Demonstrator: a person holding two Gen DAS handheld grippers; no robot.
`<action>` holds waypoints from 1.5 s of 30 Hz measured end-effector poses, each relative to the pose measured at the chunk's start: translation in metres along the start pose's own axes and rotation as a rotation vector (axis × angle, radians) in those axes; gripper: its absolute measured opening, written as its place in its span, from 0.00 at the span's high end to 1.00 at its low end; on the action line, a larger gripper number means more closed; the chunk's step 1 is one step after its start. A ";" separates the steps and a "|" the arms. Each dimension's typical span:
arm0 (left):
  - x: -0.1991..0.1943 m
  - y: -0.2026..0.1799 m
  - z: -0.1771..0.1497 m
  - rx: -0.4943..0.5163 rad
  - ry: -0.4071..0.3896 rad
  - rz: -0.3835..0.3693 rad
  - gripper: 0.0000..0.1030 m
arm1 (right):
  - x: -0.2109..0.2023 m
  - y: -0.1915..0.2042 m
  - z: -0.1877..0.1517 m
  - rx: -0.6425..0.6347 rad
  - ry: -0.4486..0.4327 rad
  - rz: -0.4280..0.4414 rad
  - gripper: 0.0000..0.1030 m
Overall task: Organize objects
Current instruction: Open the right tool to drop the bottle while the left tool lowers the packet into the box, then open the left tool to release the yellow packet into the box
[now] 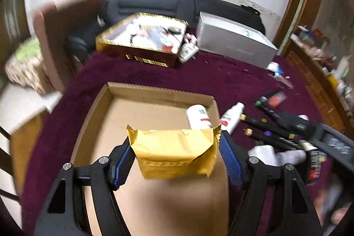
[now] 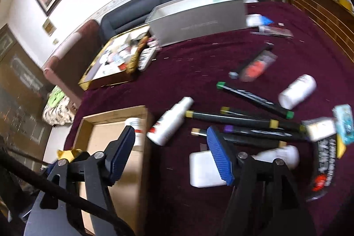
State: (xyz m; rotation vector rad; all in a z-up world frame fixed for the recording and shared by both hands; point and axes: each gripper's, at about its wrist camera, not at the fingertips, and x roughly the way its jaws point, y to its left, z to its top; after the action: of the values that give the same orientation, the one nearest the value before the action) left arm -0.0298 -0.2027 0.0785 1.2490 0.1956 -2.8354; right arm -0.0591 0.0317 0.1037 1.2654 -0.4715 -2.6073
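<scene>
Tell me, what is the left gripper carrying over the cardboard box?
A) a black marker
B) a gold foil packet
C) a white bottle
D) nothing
B: in the left wrist view, the left gripper has its blue pads pressed against both sides of a gold foil packet, above the cardboard box.

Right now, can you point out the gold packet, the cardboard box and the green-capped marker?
gold packet (image 1: pixel 174 147), left wrist view, middle of its foil face.
cardboard box (image 1: pixel 159 92), left wrist view, its far wall.
green-capped marker (image 2: pixel 254 98), right wrist view, mid-barrel.
</scene>
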 end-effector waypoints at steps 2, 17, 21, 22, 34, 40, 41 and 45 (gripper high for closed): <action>0.008 0.003 0.004 -0.021 -0.006 0.036 0.35 | -0.007 -0.016 -0.003 0.031 -0.002 -0.009 0.35; 0.075 0.076 0.026 -0.308 0.104 -0.265 0.07 | -0.020 -0.038 -0.032 0.028 0.028 0.042 0.35; 0.071 0.082 0.026 -0.316 0.098 -0.244 0.01 | -0.016 -0.034 -0.035 0.016 0.043 0.062 0.35; 0.065 0.079 0.027 -0.289 0.096 -0.214 0.01 | -0.016 -0.033 -0.036 0.013 0.044 0.069 0.35; -0.061 -0.083 -0.075 0.146 0.008 -0.249 0.02 | -0.077 -0.105 -0.024 0.140 -0.121 -0.051 0.35; -0.004 -0.138 -0.124 0.101 0.196 -0.217 0.02 | -0.110 -0.145 -0.026 0.228 -0.154 -0.076 0.35; 0.001 -0.142 -0.126 0.106 0.182 -0.187 0.02 | -0.114 -0.147 -0.027 0.234 -0.159 -0.073 0.35; 0.025 -0.161 -0.122 0.164 0.143 -0.016 0.02 | -0.121 -0.147 -0.032 0.238 -0.163 -0.038 0.34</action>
State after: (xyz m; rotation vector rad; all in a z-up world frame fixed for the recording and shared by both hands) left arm 0.0296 -0.0268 -0.0053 1.4888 -0.0241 -2.8262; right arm 0.0337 0.1998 0.1180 1.1396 -0.8155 -2.7656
